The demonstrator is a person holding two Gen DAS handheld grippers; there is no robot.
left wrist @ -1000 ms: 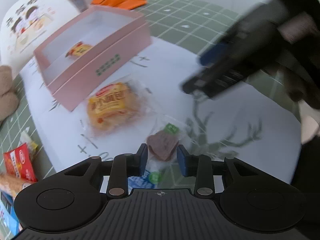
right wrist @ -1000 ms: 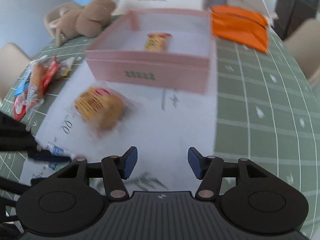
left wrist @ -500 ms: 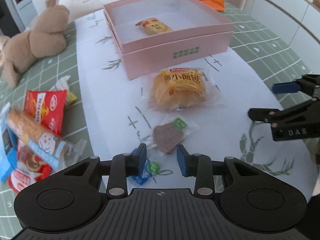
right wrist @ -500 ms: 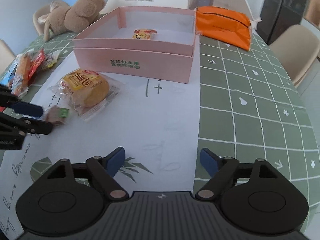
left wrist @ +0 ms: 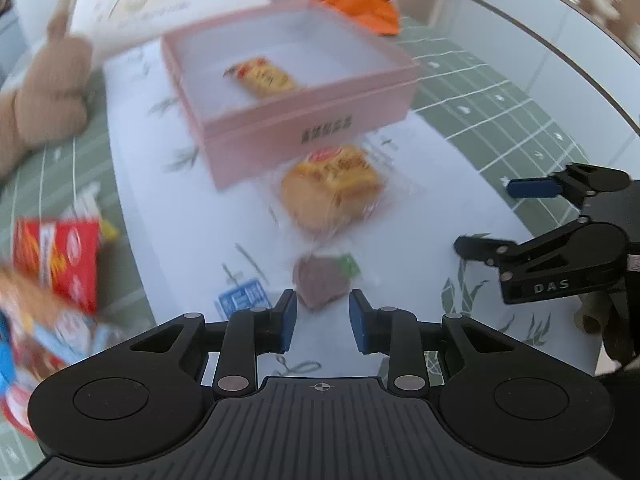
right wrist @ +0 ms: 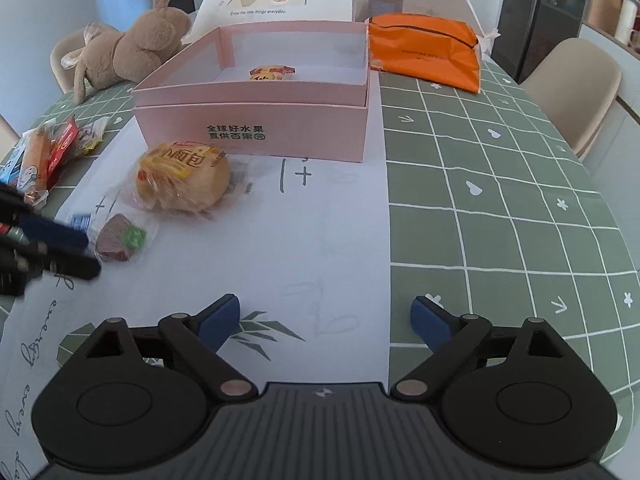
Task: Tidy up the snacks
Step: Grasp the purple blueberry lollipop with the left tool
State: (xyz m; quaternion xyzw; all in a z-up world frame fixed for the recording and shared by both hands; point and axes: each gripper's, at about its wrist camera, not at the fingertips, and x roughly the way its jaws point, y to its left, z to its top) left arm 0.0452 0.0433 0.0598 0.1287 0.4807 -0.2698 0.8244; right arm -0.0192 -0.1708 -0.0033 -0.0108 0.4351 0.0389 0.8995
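A brown snack in clear wrap (left wrist: 320,284) (right wrist: 114,240) lies on the white paper mat. Its near end sits between the tips of my left gripper (left wrist: 322,320) (right wrist: 91,255), whose jaws are closing; a gap still shows on each side of the snack. A wrapped bread bun (left wrist: 330,188) (right wrist: 182,182) lies just beyond it, in front of the pink box (left wrist: 304,136) (right wrist: 256,132). Inside the box lies one yellow-red snack (left wrist: 260,76) (right wrist: 272,73). My right gripper (right wrist: 326,312) (left wrist: 490,216) hangs over bare mat to the right, its jaws opening wide with nothing between them.
Several snack packets (left wrist: 56,256) (right wrist: 44,152) are heaped at the left table edge. A small blue sachet (left wrist: 240,302) lies left of the brown snack. A plush rabbit (right wrist: 132,52) and an orange pouch (right wrist: 424,52) flank the box. A beige chair (right wrist: 572,88) stands far right.
My left gripper has swung round toward the box while its jaws narrowed around the brown snack. The right jaws have spread from half open to wide, and that gripper has stayed over the mat.
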